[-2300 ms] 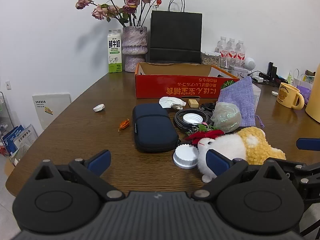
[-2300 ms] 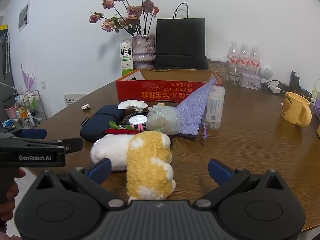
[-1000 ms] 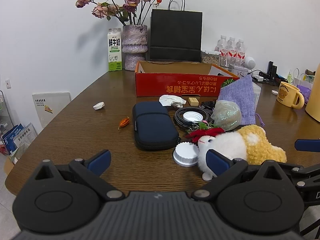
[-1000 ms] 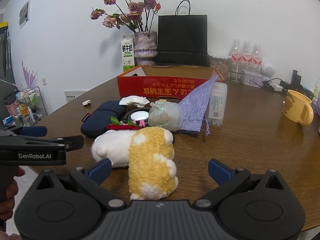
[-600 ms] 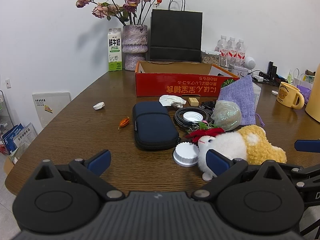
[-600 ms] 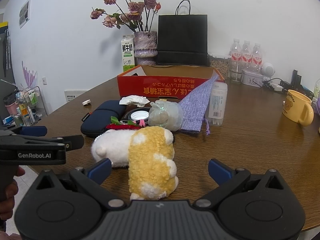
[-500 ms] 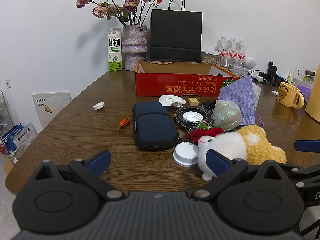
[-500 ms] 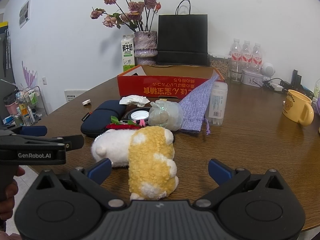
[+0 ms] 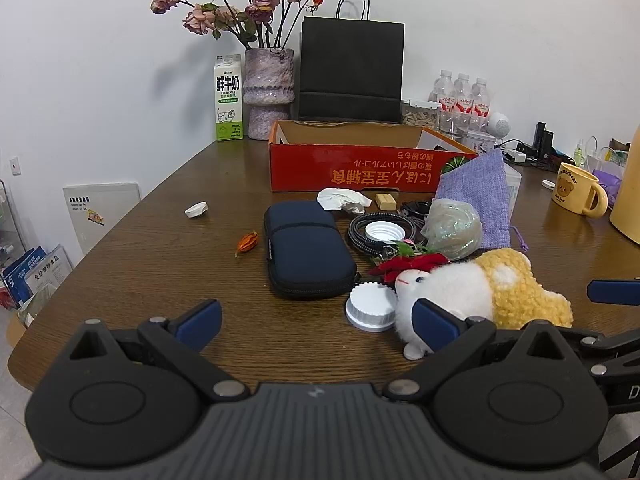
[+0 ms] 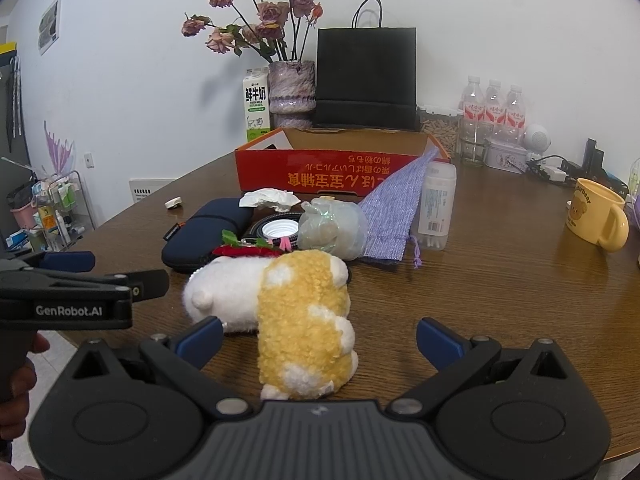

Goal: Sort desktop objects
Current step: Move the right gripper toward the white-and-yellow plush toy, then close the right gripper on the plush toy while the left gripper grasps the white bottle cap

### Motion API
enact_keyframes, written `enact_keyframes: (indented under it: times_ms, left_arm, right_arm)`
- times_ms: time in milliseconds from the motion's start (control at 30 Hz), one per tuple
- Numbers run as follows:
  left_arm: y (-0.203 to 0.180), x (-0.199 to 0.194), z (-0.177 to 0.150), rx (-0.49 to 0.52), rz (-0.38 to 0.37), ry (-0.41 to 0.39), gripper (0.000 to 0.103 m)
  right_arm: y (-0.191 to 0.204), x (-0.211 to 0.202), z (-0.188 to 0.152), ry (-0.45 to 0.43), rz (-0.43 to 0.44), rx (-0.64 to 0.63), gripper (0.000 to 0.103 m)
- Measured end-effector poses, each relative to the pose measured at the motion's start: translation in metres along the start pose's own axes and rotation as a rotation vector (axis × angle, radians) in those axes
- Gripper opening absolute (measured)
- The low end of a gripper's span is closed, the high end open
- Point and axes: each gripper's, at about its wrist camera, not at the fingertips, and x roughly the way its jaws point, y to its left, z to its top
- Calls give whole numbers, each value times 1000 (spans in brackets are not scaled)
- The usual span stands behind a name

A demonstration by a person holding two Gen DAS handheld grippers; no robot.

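A white and yellow plush toy (image 10: 296, 304) lies on the wooden table, also in the left wrist view (image 9: 476, 288). My right gripper (image 10: 320, 338) is open, its fingers on either side of the plush's near end, not touching. My left gripper (image 9: 316, 316) is open and empty above the table's near edge, left of the plush. Behind lie a navy pouch (image 9: 304, 248), a white lid (image 9: 370, 308), a red flower (image 9: 412, 262), a coiled cable (image 9: 380, 234), a clear bag (image 9: 452, 228), a purple pouch (image 9: 480, 196) and crumpled tissue (image 9: 344, 200). An open red box (image 9: 360, 168) stands behind them.
A vase of roses (image 9: 268, 92), milk carton (image 9: 229, 98) and black paper bag (image 9: 350, 72) stand at the back. Water bottles (image 9: 462, 98) and a yellow mug (image 9: 578, 194) are at the right. A small white cap (image 9: 196, 210) and an orange husk (image 9: 247, 242) lie left.
Both grippers stay open and almost still. The right gripper has edged slightly closer to the plush since the oldest frame. No object has moved.
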Motion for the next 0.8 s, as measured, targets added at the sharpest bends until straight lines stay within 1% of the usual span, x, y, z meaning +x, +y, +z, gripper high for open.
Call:
enact_keyframes:
  times_ms: [433,667,700,767,800]
  left_arm:
    - [0,0,0,1,-1,0,103]
    - [4,4,-2,-3,0,12,103]
    - [4,5,-2,-4,0,14,103]
    - [6,7,-2,-5,-1,19,103]
    - [6,8,-2,-5,-2,23,103]
  right_arm:
    - [1,3,-1,9,3,-4,103]
    - [3,15,-1,41,14,-19,103]
    - [3,17,-1,46,16,-20,102]
    - [3,22,0,50,14,-23,96]
    - [3,24,0,52,15,-25,95]
